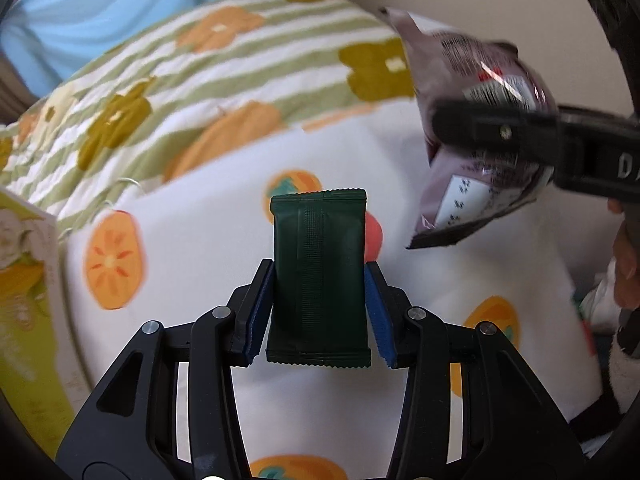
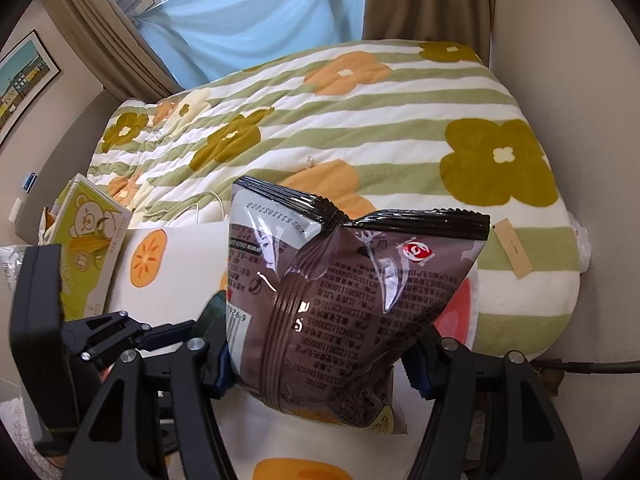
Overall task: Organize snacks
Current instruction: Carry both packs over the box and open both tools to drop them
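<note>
My left gripper (image 1: 319, 312) is shut on a small dark green snack packet (image 1: 319, 272) and holds it upright above a white cloth with orange fruit prints (image 1: 200, 248). My right gripper (image 2: 320, 368) is shut on a large brown snack bag (image 2: 340, 304), held up above the same cloth. In the left wrist view the brown bag (image 1: 472, 128) and the right gripper's black finger (image 1: 496, 130) hang at the upper right, apart from the green packet. The left gripper shows at the left in the right wrist view (image 2: 132, 340).
A green and white box with a bear print (image 2: 86, 248) stands at the cloth's left edge; it also shows in the left wrist view (image 1: 24, 300). A bed with a green-striped flower blanket (image 2: 360, 120) lies behind. A blue curtain (image 2: 260, 12) and a wall are beyond.
</note>
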The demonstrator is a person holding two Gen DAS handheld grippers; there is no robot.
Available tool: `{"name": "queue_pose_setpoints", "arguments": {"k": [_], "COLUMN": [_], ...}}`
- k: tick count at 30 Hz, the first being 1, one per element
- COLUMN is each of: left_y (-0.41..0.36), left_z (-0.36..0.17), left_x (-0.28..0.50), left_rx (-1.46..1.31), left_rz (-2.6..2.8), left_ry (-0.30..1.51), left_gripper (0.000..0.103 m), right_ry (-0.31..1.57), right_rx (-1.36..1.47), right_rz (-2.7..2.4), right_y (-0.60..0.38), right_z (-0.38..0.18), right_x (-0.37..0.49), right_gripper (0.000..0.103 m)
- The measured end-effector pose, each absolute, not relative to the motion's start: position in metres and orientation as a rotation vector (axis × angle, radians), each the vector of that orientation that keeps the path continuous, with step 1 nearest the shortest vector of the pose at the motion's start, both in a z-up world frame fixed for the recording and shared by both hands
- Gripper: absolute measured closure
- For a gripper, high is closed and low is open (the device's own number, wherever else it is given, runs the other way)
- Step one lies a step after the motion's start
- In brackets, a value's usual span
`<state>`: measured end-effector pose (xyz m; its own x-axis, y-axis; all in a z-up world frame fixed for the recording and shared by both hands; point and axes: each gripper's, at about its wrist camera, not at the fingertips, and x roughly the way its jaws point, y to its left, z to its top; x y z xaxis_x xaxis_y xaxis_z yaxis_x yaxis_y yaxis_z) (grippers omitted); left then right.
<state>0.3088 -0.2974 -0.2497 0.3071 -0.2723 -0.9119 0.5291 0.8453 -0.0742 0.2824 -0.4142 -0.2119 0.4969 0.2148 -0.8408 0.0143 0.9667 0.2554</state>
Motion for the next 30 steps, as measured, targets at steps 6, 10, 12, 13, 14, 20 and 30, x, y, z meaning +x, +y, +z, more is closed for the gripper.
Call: {"name": "queue_pose_setpoints", "arguments": {"k": [6,10,12,13,14,20,30], "left_y": [-0.250,-0.196,-0.172,-0.156,-0.144,-0.052,0.075], "left_z": [-0.174,-0.117,-0.097,-0.086,-0.080,-0.049,-0.070], "left_x": [0.304,0.301,0.300,0.301,0.303,0.313,0.343], "left_rx": [0.164,0.092,0.079,0.074,0.069,0.032,0.012], "left_rz": [-0.478,-0.413,-0.380,-0.357,-0.344,-0.276,-0.275], "left_ry": [1.035,0.948,0.912,0.893,0.883,0.838,0.919], "left_gripper": [0.063,0.063,0.063,0.063,0.063,0.063,0.063], "right_ry": [0.996,0.956,0.937,0.927,0.912,0.858,0.841], "right_rx": [0.192,0.167,0.158,0.151,0.143,0.135,0.170], "right_rz": [0.151,0.217,0.255,0.272,0.293,0.390,0.433], "right_y": [-0.393,-0.361,-0.342,-0.331,-0.316,-0.237,-0.113], "right_z": [-0.159,-0.121,-0.106,-0.099,-0.091,-0.063,-0.049], "right_x": [0.278,0.279,0.282,0.284,0.285,0.297,0.323], "right_gripper": [0.041,0.041,0.041,0.041,0.041,0.041,0.041]}}
